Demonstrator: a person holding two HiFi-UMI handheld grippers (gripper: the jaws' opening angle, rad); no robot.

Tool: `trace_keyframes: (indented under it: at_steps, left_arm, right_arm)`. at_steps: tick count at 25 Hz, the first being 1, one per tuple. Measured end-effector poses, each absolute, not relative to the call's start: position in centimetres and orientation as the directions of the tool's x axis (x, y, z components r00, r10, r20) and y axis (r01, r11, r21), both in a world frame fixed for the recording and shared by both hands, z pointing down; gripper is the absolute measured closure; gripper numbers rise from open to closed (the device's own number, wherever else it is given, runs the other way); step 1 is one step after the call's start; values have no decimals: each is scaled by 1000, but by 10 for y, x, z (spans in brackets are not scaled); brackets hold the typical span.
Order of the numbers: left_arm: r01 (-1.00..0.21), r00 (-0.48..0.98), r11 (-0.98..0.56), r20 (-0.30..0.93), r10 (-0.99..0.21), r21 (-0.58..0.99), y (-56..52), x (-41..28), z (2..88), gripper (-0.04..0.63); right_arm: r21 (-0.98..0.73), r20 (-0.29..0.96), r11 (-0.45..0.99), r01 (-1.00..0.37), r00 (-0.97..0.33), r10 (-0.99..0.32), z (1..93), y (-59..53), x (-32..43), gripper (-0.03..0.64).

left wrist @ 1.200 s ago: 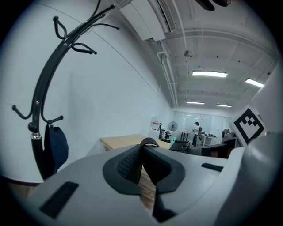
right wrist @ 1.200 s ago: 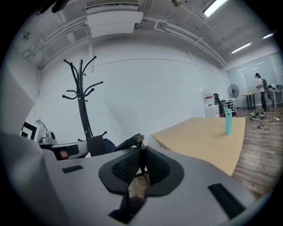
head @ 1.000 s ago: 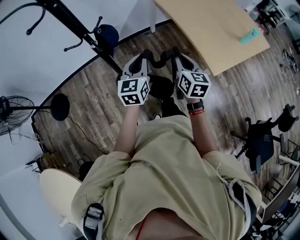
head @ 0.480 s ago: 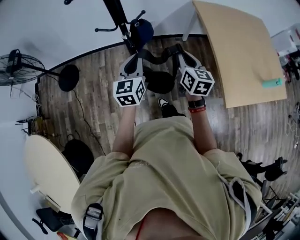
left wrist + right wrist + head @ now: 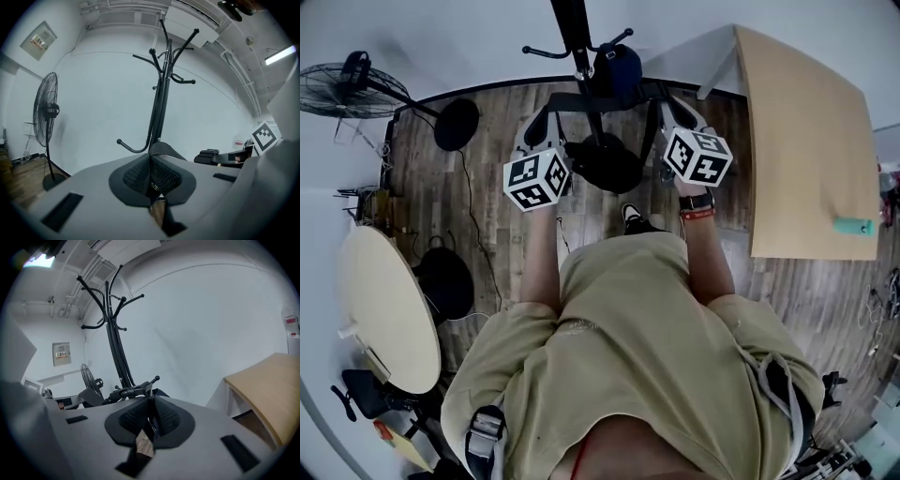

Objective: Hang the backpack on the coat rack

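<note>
A black backpack hangs between my two grippers by its top strap, which runs taut across in front of the coat rack pole. My left gripper is shut on the strap's left end and my right gripper on its right end. In the left gripper view the pads pinch black webbing, with the black coat rack standing straight ahead. In the right gripper view the strap sits between the shut pads, and the rack rises to the left.
A dark blue cap hangs on a low rack hook. A standing fan is at the left by the wall, its round base on the wood floor. A wooden table is at the right, a round pale table at the lower left.
The person has turned and stepped toward the coat rack, which now stands straight ahead. The grippers have spread further apart, stretching the strap, with the backpack still held.
</note>
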State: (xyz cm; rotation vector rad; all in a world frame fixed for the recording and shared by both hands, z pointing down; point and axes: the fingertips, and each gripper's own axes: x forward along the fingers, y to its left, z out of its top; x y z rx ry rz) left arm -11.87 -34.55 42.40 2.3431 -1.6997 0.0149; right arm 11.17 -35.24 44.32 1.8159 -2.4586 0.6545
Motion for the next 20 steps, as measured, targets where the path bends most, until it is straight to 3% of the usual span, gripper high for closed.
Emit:
trace_keyframes:
  at_steps: [9,20]
  left_arm:
    - [-960,203,-161,174,-964,231,-363,-149,434,571]
    - [-968,158,-108,218,-963,225,-383,-150,453,571]
  right_arm:
    - [-360,264,326,-874,-431,-863,455,-394,90,571]
    - [-368,302,341,-865,-458,-836,475,-422,88,571]
